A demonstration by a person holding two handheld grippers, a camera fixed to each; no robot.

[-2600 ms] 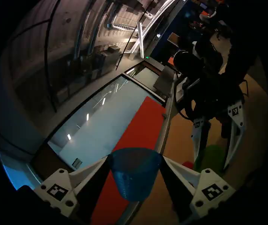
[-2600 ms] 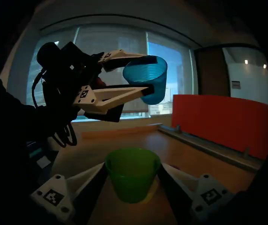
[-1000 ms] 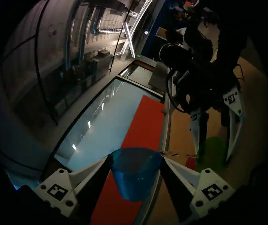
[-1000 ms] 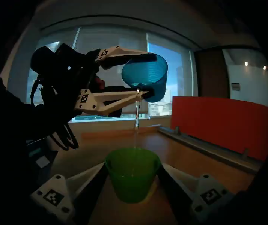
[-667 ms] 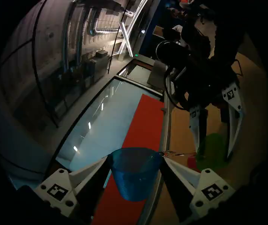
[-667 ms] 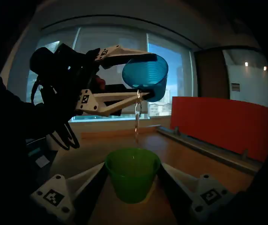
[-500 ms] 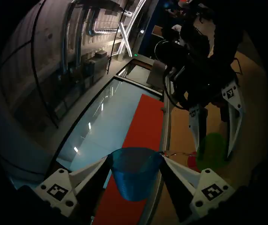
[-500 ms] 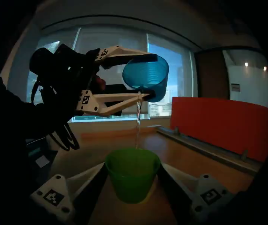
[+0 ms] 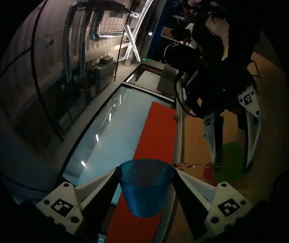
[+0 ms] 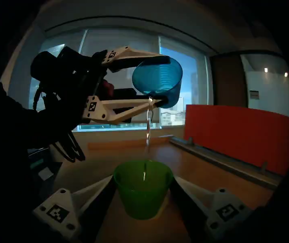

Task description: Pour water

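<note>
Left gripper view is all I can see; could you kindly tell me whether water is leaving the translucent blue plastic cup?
Observer: Yes. In the right gripper view, a thin water stream falls from the lower rim of the tilted blue cup.
Operator: Thank you. Does it land where it should?
Observer: It drops into the open mouth of the translucent green plastic cup, held in the right gripper directly below.

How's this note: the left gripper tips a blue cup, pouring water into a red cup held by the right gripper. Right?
One slip: red should be green. The right gripper view shows the left gripper tipping the blue cup, water falling into the green cup in the right gripper.
</note>
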